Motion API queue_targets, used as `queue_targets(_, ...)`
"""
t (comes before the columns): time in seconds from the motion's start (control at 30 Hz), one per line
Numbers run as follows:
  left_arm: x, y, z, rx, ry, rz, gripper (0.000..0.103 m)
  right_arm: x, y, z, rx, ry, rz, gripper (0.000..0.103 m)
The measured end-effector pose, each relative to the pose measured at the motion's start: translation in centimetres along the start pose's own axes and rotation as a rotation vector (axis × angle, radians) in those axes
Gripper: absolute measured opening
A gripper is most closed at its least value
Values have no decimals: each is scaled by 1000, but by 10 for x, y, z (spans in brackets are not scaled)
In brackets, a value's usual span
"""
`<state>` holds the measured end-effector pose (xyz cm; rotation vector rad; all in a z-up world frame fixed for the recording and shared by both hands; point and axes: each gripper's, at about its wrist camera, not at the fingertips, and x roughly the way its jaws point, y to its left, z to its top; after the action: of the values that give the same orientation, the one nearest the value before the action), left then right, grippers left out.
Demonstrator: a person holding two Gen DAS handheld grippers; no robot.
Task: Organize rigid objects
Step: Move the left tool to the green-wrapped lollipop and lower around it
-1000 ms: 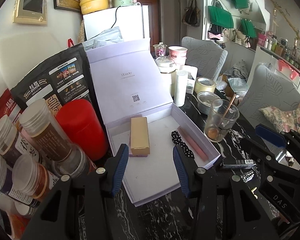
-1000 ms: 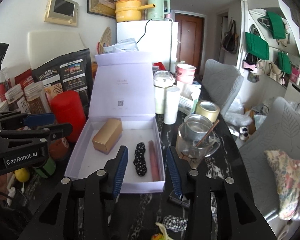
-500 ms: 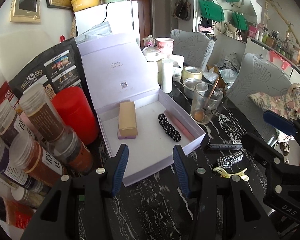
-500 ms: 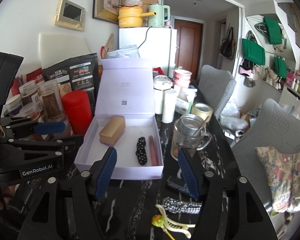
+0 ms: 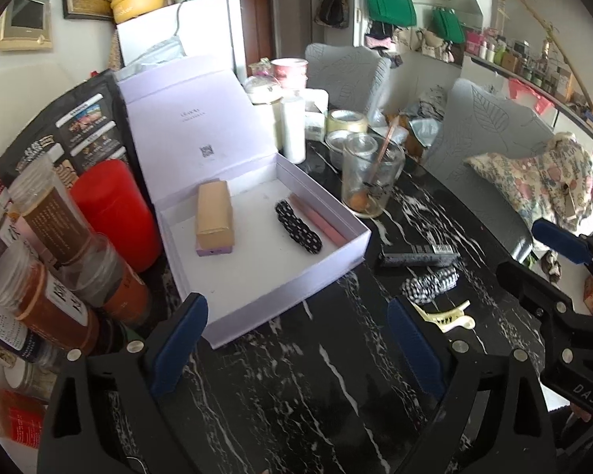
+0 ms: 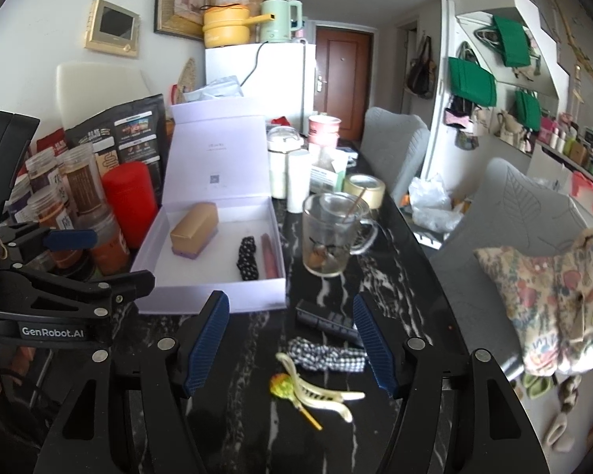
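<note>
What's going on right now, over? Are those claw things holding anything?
Left gripper open, empty, jaws just widened. Right gripper open, empty, over cream plastic hair claw on black marble table. Open lilac cardboard box behind. Nothing in the way.

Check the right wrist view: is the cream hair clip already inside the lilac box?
No, the cream hair clip lies on the black table, outside the lilac box.

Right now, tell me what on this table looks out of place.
Four small things lie loose on the black marble table beside the open lavender box: a black tube, a checked scrunchie, a cream hair claw and a lollipop. Nothing looks spilled or broken.
</note>
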<state>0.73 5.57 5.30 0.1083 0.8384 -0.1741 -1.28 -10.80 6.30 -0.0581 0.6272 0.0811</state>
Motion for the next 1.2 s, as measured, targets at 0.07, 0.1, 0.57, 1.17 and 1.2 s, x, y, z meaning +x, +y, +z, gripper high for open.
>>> queue_targets(0.07, 3, -7, -3, 23, 9, 1, 94, -2, -4, -5, -2, 5, -11, 66)
queue_targets(0.1, 5, -12, -5, 38, 9, 0, 94, -3, -6, -7, 0, 6, -14, 66)
queue_targets(0.57, 31, -54, -21, 147, 66, -152, 94, -8, -41, -35, 93, 42, -58, 66)
queue_targets(1.17, 71, -105, -46, 333, 128, -271, 94, 10, -76, -80, 174, 142, -78, 67)
queue_targets(1.2, 73, -107, -49, 345, 127, -279, 94, 13, -79, -82, 183, 152, -75, 67)
